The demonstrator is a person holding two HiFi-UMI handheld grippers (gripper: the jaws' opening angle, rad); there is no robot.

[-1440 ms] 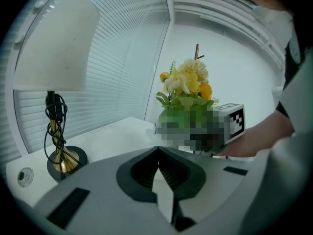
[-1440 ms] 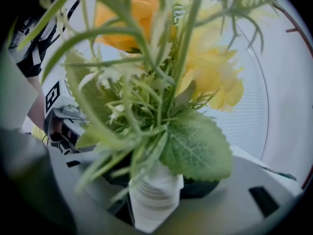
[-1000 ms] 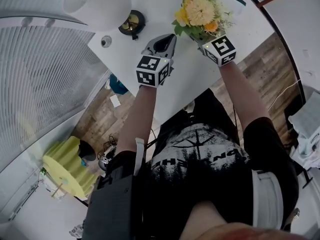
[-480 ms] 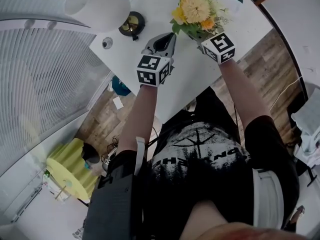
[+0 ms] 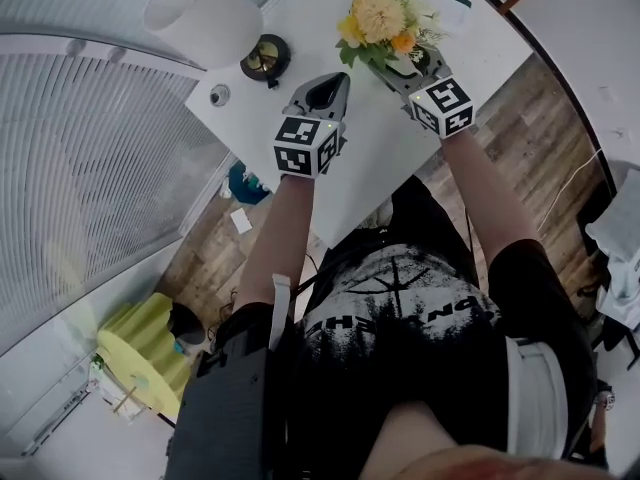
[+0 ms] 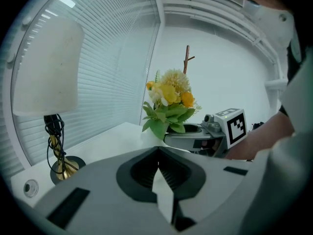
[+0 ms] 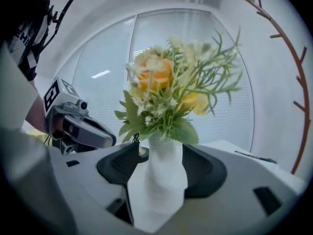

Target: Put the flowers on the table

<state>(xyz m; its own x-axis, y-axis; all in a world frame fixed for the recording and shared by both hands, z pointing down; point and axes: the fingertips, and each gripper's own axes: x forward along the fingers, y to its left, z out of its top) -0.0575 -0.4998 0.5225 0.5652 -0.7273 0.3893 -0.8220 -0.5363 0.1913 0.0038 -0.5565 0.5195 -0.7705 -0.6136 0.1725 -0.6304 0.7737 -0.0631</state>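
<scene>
1. Left tool (image 6: 157, 150): clenched, empty, over the near table (image 5: 330, 183) edge.
2. Right tool (image 7: 159, 156): released, jaws wide.
3. Flowers (image 7: 166, 92) in a white vase (image 7: 161, 185): between those jaws, apparently set down mid-table.
4. Step: letting go. Next: draw straight back without knocking the vase.
5. Table: white, curved. Lamp (image 5: 200, 13) at far left.
6. Room: blinds (image 5: 90, 168), wood floor (image 5: 520, 118).

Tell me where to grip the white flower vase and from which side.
Grip the white vase around its narrow neck, just below the bouquet, coming in level from the side. It stands upright, and the bouquet spreads wide over its mouth.
</scene>
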